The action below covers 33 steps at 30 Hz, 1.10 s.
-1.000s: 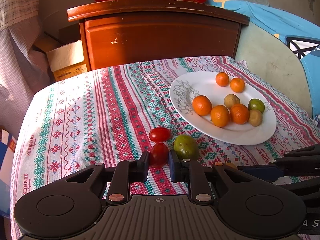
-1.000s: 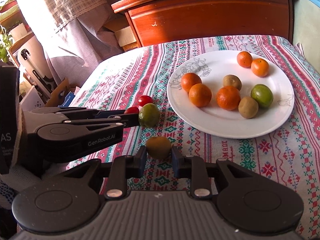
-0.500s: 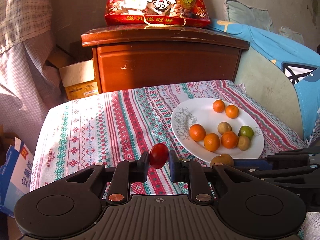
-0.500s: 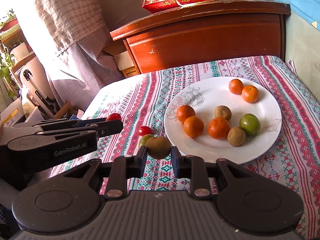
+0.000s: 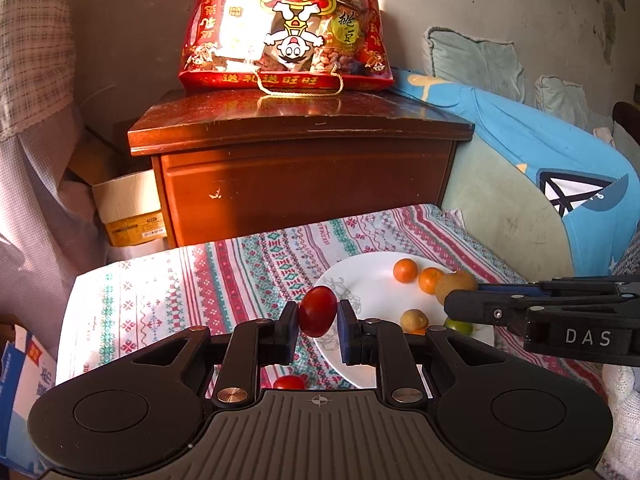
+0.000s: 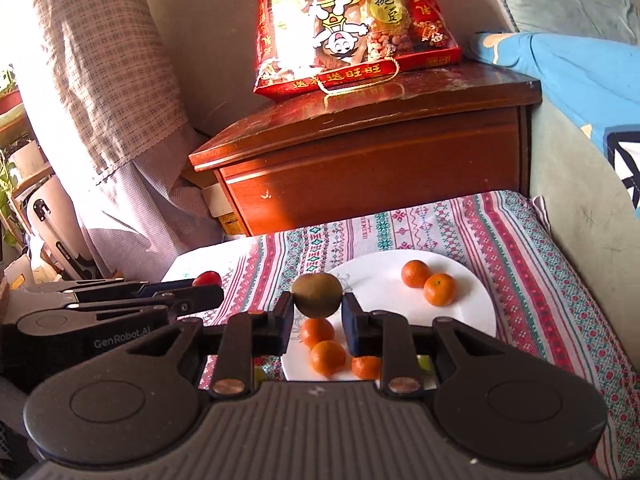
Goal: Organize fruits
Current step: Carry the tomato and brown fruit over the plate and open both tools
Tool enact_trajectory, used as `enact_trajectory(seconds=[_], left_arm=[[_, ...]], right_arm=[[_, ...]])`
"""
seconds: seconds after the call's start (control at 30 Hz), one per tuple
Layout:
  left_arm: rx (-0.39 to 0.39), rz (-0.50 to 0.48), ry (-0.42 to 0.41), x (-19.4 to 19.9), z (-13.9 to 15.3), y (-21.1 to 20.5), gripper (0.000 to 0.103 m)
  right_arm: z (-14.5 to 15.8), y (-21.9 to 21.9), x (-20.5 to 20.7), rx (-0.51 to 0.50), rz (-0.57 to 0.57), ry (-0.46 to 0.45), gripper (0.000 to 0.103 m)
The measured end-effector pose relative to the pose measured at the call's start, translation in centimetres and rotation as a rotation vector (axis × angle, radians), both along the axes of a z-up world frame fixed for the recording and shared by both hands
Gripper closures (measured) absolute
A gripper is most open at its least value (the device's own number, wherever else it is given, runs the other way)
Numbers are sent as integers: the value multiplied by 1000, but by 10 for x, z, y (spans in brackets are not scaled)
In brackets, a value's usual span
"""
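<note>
My left gripper [image 5: 318, 316] is shut on a red cherry tomato [image 5: 317, 311] and holds it high above the striped tablecloth [image 5: 248, 272], by the left rim of the white plate [image 5: 360, 280]. My right gripper [image 6: 317, 310] is shut on a brown kiwi [image 6: 317, 295] and holds it above the plate [image 6: 472, 304]. The plate holds several mandarins [image 6: 440, 289], a kiwi [image 5: 414, 319] and a green fruit [image 5: 458, 326]. A second cherry tomato [image 5: 289, 382] lies on the cloth below my left gripper. A green fruit [image 6: 260, 374] lies on the cloth, mostly hidden.
A wooden nightstand [image 5: 304, 160] stands behind the table with a red snack bag [image 5: 286, 28] on top. A cardboard box [image 5: 128, 212] sits at its left. A blue cushion [image 5: 560, 176] lies at the right. A curtain [image 6: 92, 80] hangs at the left.
Both grippers have lifted well above the cloth with their fruits. The right gripper has moved over the plate. The second tomato and green fruit stay on the cloth.
</note>
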State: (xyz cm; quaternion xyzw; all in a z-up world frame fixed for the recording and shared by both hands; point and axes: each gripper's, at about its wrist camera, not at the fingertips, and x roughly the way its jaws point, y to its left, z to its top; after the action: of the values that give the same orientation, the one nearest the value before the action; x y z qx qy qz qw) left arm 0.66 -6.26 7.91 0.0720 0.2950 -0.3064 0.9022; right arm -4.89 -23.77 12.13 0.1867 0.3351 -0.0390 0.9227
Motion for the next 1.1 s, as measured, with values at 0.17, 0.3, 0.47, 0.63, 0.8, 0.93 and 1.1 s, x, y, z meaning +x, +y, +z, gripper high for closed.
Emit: enact_trajectory(seconds=[0.17,0.3,0.47,0.63,0.8,0.93,1.1], left_arm=[[-9,-13,24,19,-4,-17,85],[-14,-22,44,30,-10,-29,85],[6,-41,60,39,-23,-47,85],[34,-63,94,45,-39,-62,85],[49,-72,117,49,-49,-72,85],[50,-72,122,50,-53,-76,85],[33,-55,123,50,-48,-76,81]], right_arm=[[-12,-20,7,4,-53,31,77],[-25,-30,15,18,-76,64,77],[-38,-37,21,14,-94,100,77],[-53,-43,26,37,-117,134,77],[-63,-47,28,58,-134,156,77],[-62,-50,28,75,-151,152,74],[-56,-52,27,87,-161,136,74]])
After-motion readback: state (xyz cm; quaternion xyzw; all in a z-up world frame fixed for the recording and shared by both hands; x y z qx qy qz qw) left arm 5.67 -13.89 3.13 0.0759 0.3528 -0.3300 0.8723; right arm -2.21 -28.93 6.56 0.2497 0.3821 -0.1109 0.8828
